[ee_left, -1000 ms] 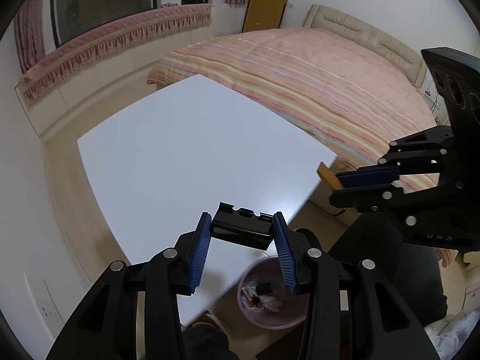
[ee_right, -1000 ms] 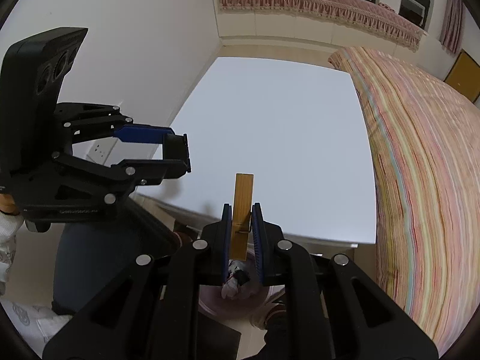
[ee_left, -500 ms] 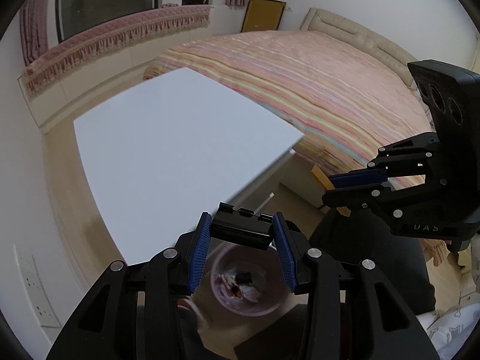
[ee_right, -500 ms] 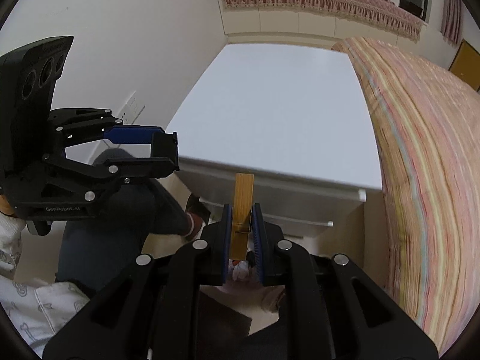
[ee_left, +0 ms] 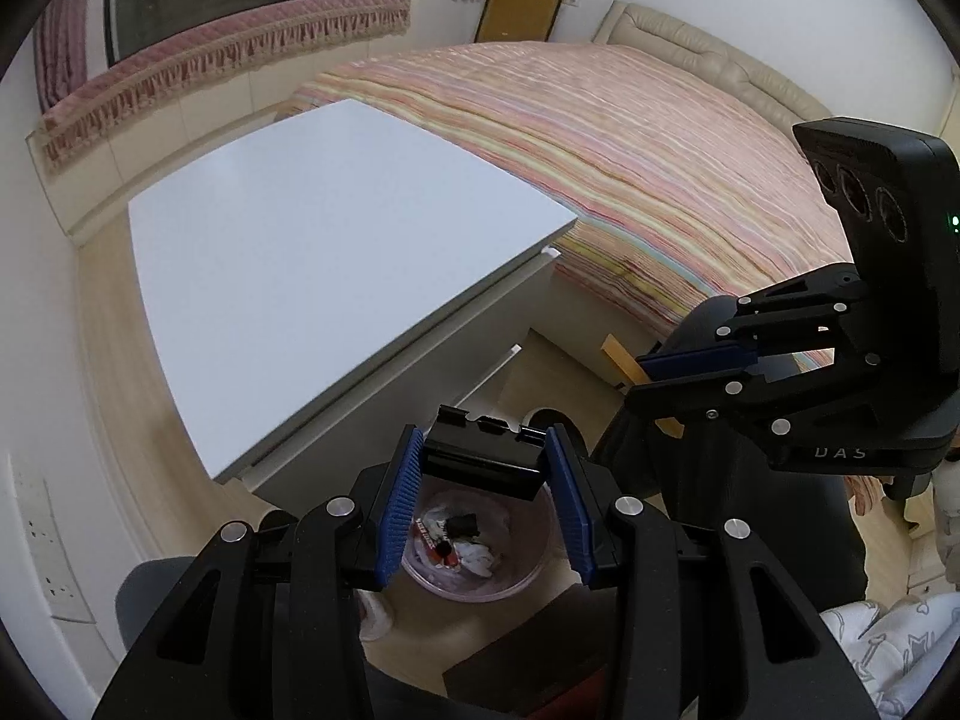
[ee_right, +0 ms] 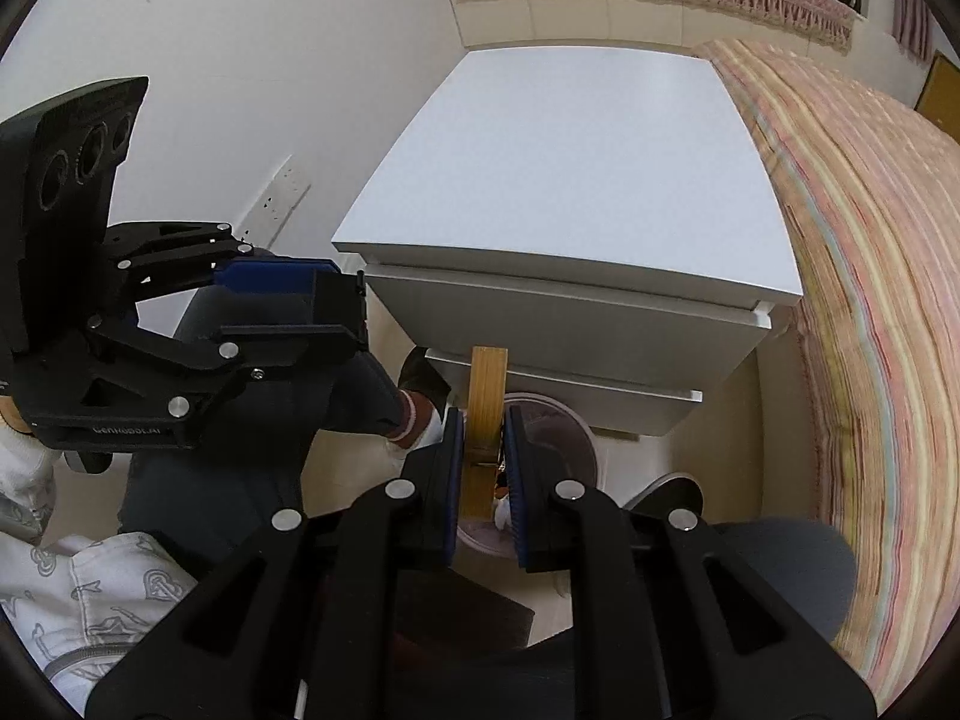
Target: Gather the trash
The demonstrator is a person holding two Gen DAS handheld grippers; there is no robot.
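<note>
Clothespin [ee_right: 483, 414] upright between right gripper [ee_right: 483, 468] jaws, pointing straight ahead

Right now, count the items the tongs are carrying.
2. The left tongs clamp a black clip; the right tongs clamp a wooden clothespin. Both hang above the pink trash bin.

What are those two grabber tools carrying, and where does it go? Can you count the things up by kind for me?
Black clips: 1, the black clip in the left gripper.
Wooden clothespins: 1, the wooden clothespin in the right gripper.
Trash bins: 1, the pink bin on the floor below.
Total: 3.
</note>
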